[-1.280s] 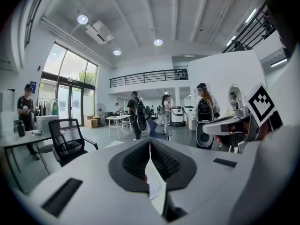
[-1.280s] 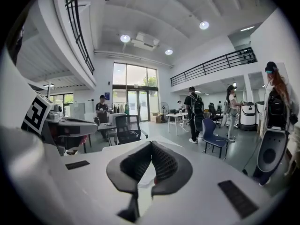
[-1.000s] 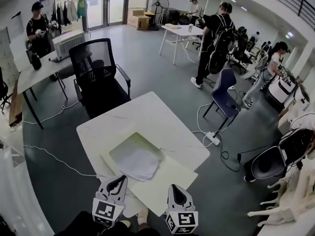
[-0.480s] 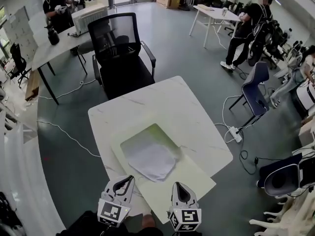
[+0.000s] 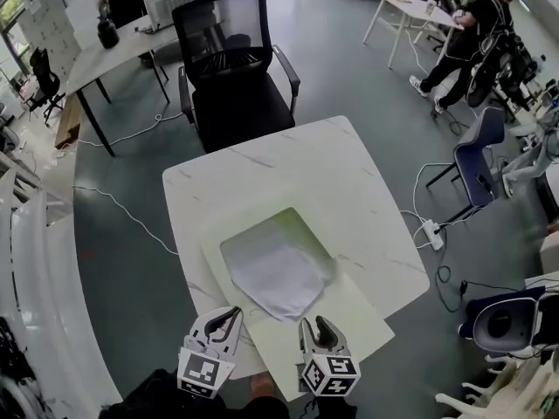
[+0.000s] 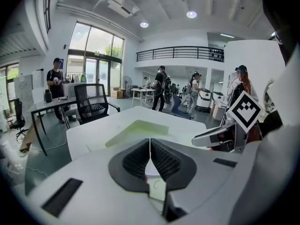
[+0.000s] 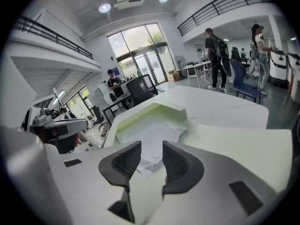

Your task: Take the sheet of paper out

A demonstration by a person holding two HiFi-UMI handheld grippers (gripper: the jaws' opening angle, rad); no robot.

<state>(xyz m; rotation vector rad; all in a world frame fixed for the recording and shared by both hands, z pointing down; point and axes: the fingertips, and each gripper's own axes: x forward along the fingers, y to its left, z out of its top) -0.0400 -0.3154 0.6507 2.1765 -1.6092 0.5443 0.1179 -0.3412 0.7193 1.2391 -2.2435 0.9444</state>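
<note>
Hovering over the near edge of the table, both tools sit side by side. The left gripper (image 5: 229, 314), white-bodied with dark ribbed pads, has its jaws pressed together with nothing between them. The right gripper (image 5: 316, 324), same build, has its jaws opening. The gap is bare, and only the paper shows through it further on.

Risks, as judged:
- The open jaws may catch the pale green card folder (image 5: 354, 311) along with the sheet, since the near flap lies directly under both tips. The whole folder would then drag.
- The sheet is already rumpled, so a pinch at one corner could tear or crease it further.
- With the left jaws closed, nothing pins the folder. It may slide on the smooth top.

The crumpled white sheet of paper (image 5: 279, 269) lies inside the folder, just beyond the tips and apart from both. From the right gripper view it is straight ahead of the jaws (image 7: 151, 131). It sits ahead and to the right of the left gripper. A raised green rim borders its far side.

Further off are the white marble-pattern table (image 5: 288, 164), then a black mesh office chair (image 5: 231, 68).
</note>
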